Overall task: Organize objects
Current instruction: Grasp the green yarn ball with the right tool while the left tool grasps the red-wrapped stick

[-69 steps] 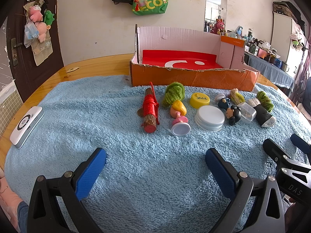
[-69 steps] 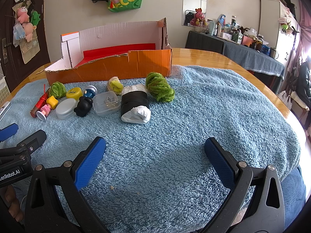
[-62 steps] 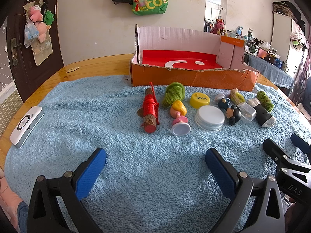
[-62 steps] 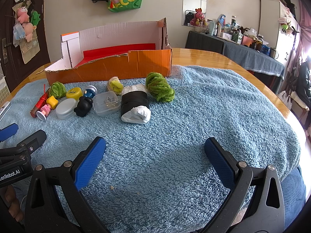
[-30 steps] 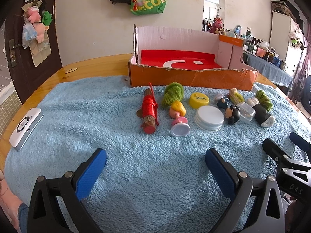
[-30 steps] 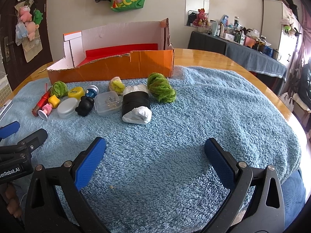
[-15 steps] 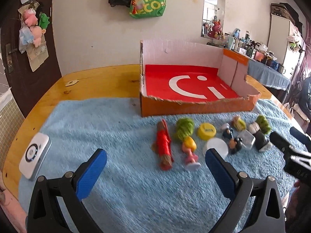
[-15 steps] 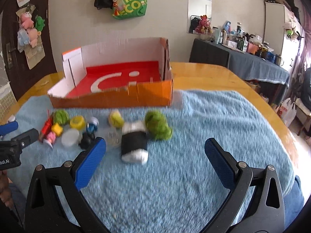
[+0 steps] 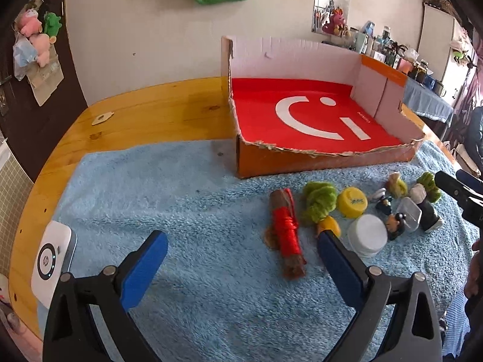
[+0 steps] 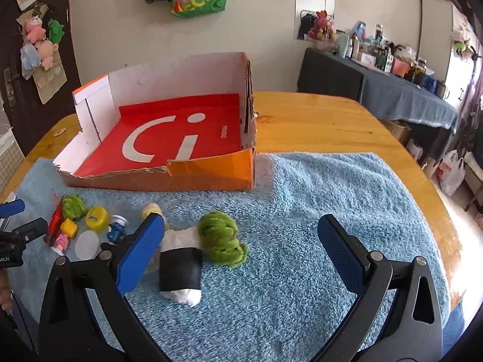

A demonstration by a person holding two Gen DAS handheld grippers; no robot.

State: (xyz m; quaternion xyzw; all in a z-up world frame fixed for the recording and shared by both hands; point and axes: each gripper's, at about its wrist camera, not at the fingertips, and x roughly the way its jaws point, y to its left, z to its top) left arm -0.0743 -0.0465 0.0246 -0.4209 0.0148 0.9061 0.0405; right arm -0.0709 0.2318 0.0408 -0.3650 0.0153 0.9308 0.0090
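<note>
Item 1: brown cylindrical stick wound with red cord (image 9: 286, 235), lying flat on the fluffy blue towel (image 9: 181, 196) that covers the round wooden surface (image 9: 157, 105), at about 1 o'clock from the left tongs (image 9: 241, 267). Judged light and rigid; the cord binding at mid-length should give the best bite, taken across the short axis.

Item 2: green yarn bundle (image 10: 223, 238), at 11 o'clock from the right tongs (image 10: 241, 252), touching the black-and-white rolled cloth (image 10: 180, 268). Judged soft, compressible and weightless; a pinch through the middle should do, though loose strands may snag.

Item 3: white round lid (image 9: 366, 235) and yellow bottle cap (image 9: 352, 202). Probably hard and slippery; take by the rim.

Destination: orange cardboard box with red floor (image 9: 317, 120), at 12 o'clock, nothing inside.

Tongs, left and right: both spread wide, holding nothing, above the towel.
</note>
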